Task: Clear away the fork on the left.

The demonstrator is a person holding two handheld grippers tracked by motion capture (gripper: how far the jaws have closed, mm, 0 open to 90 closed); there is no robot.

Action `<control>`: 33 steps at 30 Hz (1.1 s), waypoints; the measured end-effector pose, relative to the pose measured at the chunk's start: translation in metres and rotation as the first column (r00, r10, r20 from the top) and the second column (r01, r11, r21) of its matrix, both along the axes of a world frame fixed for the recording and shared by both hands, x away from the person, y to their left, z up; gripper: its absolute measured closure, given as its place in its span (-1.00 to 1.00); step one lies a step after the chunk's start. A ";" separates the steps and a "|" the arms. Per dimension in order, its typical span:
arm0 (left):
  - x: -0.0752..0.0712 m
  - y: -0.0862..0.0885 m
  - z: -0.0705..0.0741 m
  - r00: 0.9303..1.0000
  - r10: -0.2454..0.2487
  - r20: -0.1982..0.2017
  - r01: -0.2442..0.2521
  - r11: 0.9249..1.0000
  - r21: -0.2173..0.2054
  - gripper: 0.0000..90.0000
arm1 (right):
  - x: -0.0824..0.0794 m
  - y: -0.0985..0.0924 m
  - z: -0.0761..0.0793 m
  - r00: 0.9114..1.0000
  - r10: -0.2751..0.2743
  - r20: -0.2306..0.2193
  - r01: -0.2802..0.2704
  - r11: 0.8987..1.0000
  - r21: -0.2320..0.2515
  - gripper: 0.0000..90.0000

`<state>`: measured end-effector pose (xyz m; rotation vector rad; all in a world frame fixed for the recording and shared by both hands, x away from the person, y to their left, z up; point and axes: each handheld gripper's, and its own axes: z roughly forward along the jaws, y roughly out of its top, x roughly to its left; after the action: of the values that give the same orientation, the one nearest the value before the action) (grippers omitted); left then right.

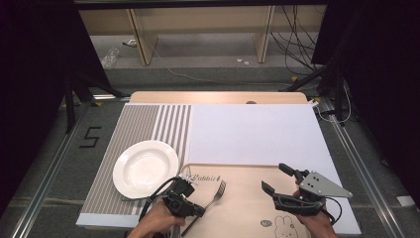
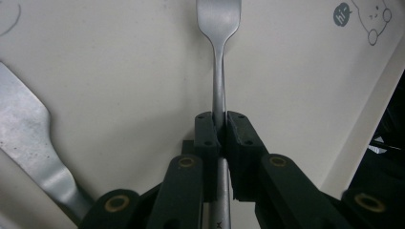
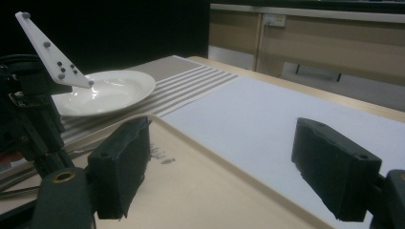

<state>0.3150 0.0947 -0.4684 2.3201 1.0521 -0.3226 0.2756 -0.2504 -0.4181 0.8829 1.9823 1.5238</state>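
A metal fork (image 1: 216,192) lies on the beige rabbit-print tray (image 1: 247,208) at the table's front, its tines pointing away from me. My left gripper (image 1: 199,210) is shut on the fork's handle. In the left gripper view the pads (image 2: 239,136) clamp the thin handle and the fork's head (image 2: 218,19) reaches to the top edge. My right gripper (image 1: 276,178) hovers over the tray's right part with its jaws wide apart. In the right gripper view its pads (image 3: 119,167) have nothing between them.
A white plate (image 1: 124,163) rests on the striped placemat (image 1: 148,124) at the left, with a white sheet (image 1: 252,131) to its right. A flat metal utensil part (image 2: 28,138) lies left of the fork. The left gripper's grey plate (image 3: 47,47) stands before the plate's rim (image 3: 138,86).
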 end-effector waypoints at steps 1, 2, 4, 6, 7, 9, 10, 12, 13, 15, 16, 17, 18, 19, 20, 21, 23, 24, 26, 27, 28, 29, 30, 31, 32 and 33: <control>0.000 0.000 -0.001 1.000 0.002 -0.003 -0.002 1.000 0.002 0.85 | 0.000 0.000 0.000 1.000 0.001 0.001 -0.001 1.000 -0.001 -0.52; 0.000 -0.001 -0.001 1.000 0.004 -0.006 -0.004 1.000 0.007 0.84 | 0.000 0.000 0.000 1.000 0.000 0.000 0.000 1.000 0.002 -0.52; 0.000 -0.001 -0.002 1.000 0.009 -0.002 -0.009 1.000 0.015 0.82 | 0.000 0.000 0.000 1.000 0.001 -0.003 -0.001 1.000 0.000 -0.52; 0.000 0.000 -0.001 1.000 -0.003 -0.006 0.003 1.000 -0.014 0.66 | 0.000 0.000 0.000 1.000 0.000 -0.002 0.000 1.000 -0.002 -0.52; 0.000 0.000 -0.001 1.000 -0.007 -0.008 0.007 1.000 -0.029 0.55 | 0.000 0.000 0.000 1.000 0.001 -0.003 -0.001 1.000 0.001 -0.52; 0.000 -0.001 0.002 1.000 -0.007 0.021 0.007 1.000 0.001 0.34 | 0.000 0.000 0.000 1.000 0.001 -0.002 -0.001 1.000 0.000 -0.52; -0.001 -0.001 0.003 0.999 -0.018 0.046 0.017 1.000 0.012 0.23 | 0.000 0.000 0.000 1.000 0.001 -0.004 -0.001 1.000 0.001 -0.52; -0.001 -0.002 0.006 0.998 -0.013 0.066 0.011 0.999 0.031 0.07 | 0.000 0.001 0.000 1.000 0.005 -0.004 -0.005 1.000 0.003 -0.52; -0.001 -0.002 0.008 0.997 -0.005 0.081 0.003 0.999 0.033 0.02 | 0.000 0.001 0.000 1.000 0.006 -0.004 -0.006 1.000 0.004 -0.52; -0.002 -0.002 0.011 0.995 -0.006 0.101 0.003 1.000 0.030 -0.05 | 0.001 0.001 0.000 1.000 0.006 -0.006 -0.006 1.000 0.000 -0.52; -0.002 -0.002 0.013 0.994 -0.004 0.109 0.002 1.000 0.024 -0.09 | 0.000 0.001 0.000 1.000 0.008 -0.003 -0.008 1.000 0.002 -0.52; -0.001 -0.002 0.014 0.993 -0.003 0.121 0.001 1.000 0.016 -0.13 | 0.000 0.001 0.000 1.000 0.009 -0.002 -0.009 1.000 0.004 -0.52; -0.001 -0.002 0.015 0.992 0.001 0.130 -0.003 1.000 0.012 -0.16 | 0.000 0.001 0.000 1.000 0.008 -0.004 -0.008 1.000 0.008 -0.52; -0.001 -0.002 0.017 0.990 -0.001 0.143 -0.002 1.000 0.017 -0.19 | 0.000 0.001 0.000 1.000 0.007 -0.006 -0.007 1.000 0.007 -0.52; -0.001 -0.002 0.018 0.988 0.004 0.156 -0.007 1.000 0.019 -0.22 | 0.001 0.001 0.000 1.000 0.006 -0.005 -0.006 1.000 0.012 -0.52; -0.001 -0.002 0.020 0.986 0.008 0.169 -0.011 1.000 0.018 -0.25 | 0.000 0.000 0.000 1.000 0.005 -0.004 -0.005 1.000 0.011 -0.52; -0.001 -0.002 0.024 0.982 0.008 0.188 -0.009 1.000 0.001 -0.31 | 0.000 0.000 0.000 1.000 0.004 0.003 -0.004 1.000 0.013 -0.52; -0.001 -0.001 0.026 0.981 0.012 0.196 -0.011 1.000 -0.009 -0.33 | 0.000 0.000 0.001 1.000 0.004 0.003 -0.004 1.000 0.015 -0.52; -0.001 -0.001 0.029 0.975 0.024 0.222 -0.019 1.000 -0.025 -0.35 | 0.000 0.000 0.000 1.000 0.003 0.002 -0.003 1.000 0.014 -0.52; -0.001 -0.002 0.031 0.971 0.026 0.236 -0.020 0.999 -0.031 -0.35 | 0.000 0.000 0.000 1.000 0.004 0.006 -0.004 1.000 0.012 -0.52; -0.001 -0.002 0.032 0.968 0.033 0.249 -0.024 0.999 -0.036 -0.38 | 0.000 0.001 0.000 1.000 0.006 0.004 -0.006 1.000 0.013 -0.52; -0.002 -0.002 0.034 0.962 0.039 0.271 -0.027 0.999 -0.047 -0.40 | 0.000 0.001 0.000 1.000 0.006 0.004 -0.006 1.000 0.013 -0.52; -0.002 -0.002 0.035 0.958 0.031 0.284 -0.017 0.999 -0.051 -0.38 | 0.000 0.001 0.000 1.000 0.006 0.004 -0.006 1.000 0.011 -0.52; -0.002 -0.002 0.036 0.956 0.023 0.293 -0.010 0.999 -0.046 -0.38 | 0.000 0.001 0.000 1.000 0.006 0.004 -0.006 1.000 0.010 -0.52; -0.002 -0.003 0.037 0.955 0.024 0.296 -0.010 0.999 -0.046 -0.38 | 0.000 0.001 0.001 1.000 0.006 0.009 -0.007 1.000 0.011 -0.52; -0.002 -0.003 0.038 0.954 0.026 0.298 -0.011 0.999 -0.053 -0.38 | 0.000 0.000 0.001 1.000 0.005 0.007 -0.005 1.000 0.014 -0.52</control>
<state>0.3131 0.0915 -0.4308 2.2241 0.9032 0.0113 0.2752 -0.2502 -0.4173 0.8777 1.9728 1.5438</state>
